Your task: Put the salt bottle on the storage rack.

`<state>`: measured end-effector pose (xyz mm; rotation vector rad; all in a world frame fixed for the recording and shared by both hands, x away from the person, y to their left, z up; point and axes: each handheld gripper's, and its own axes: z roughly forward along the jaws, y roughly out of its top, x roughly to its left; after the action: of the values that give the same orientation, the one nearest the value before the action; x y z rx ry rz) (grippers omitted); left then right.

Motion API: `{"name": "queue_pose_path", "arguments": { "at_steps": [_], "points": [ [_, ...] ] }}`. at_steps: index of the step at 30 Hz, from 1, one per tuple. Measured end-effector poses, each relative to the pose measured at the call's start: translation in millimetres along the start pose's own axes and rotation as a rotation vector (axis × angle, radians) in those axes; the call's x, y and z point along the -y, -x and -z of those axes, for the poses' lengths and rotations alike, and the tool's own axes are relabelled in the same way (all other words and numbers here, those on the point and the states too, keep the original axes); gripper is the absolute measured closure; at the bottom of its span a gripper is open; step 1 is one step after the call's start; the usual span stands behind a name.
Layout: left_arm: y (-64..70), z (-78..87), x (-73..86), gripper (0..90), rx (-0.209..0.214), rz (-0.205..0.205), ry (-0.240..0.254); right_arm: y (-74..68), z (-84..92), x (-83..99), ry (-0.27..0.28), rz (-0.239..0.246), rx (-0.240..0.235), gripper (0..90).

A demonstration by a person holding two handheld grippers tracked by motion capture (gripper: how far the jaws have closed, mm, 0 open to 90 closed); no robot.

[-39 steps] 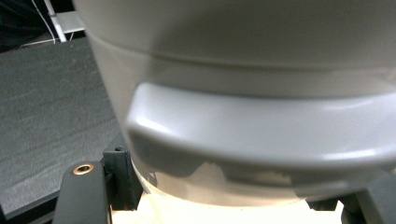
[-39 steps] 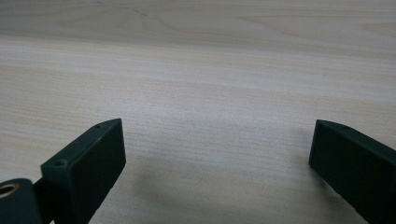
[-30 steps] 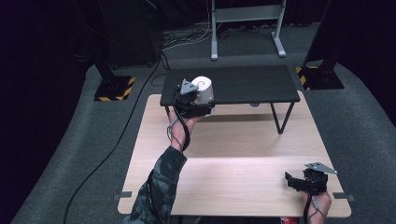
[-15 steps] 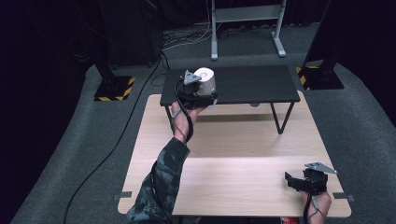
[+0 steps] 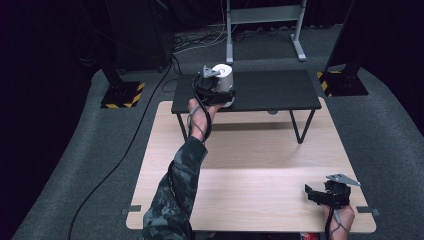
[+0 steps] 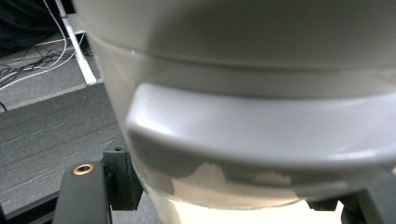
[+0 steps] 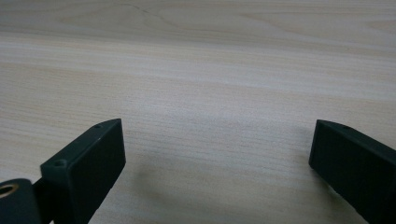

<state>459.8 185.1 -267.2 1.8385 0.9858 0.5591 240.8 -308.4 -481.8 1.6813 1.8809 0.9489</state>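
The pale wooden surface [image 5: 250, 165] is carrying a low black stand [image 5: 260, 92] at its far edge. Over the stand's left end, the left hand-held gripper [image 5: 216, 89] is clamping a grey-white pot [image 5: 223, 80]. At the near right, the right hand-held gripper [image 5: 311, 194] is resting with jaws wide apart, gripping nothing.

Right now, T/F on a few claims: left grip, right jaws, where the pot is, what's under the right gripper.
1. The left gripper is shut on the white pot. True.
2. The right gripper holds a second pot. False: its jaws stand open with nothing between them.
3. The white pot is over the black side table. True.
4. The right gripper rests over the black side table. False: it is at the near right corner of the light wooden table.
5. The person's left sleeve is plain white. False: it is camouflage patterned.
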Motion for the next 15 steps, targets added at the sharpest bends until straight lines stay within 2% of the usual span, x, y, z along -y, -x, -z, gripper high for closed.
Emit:
{"name": "queue_pose_path", "arguments": {
  "at_steps": [4, 8, 12, 15],
  "points": [
    [-0.6, -7.0, -2.1, 29.9, -0.013, -0.006, -0.013, 0.2, 0.2, 0.5, 0.003, -0.001, -0.001, 2.3],
    [-3.9, -13.9, -3.2, 29.9, -0.016, 0.006, -0.025, 0.4, 0.3, 0.2, 0.001, -0.001, -0.001, 2.3],
    [-3.6, -25.1, -4.2, 29.9, -0.032, 0.002, -0.060, 0.6, 0.8, 0.5, 0.002, -0.006, -0.002, 2.3],
    [-4.5, -26.3, -0.4, 29.9, -0.032, 0.008, -0.042, 0.8, 1.0, 1.1, 0.006, -0.009, -0.003, 2.3]
  ]
}}
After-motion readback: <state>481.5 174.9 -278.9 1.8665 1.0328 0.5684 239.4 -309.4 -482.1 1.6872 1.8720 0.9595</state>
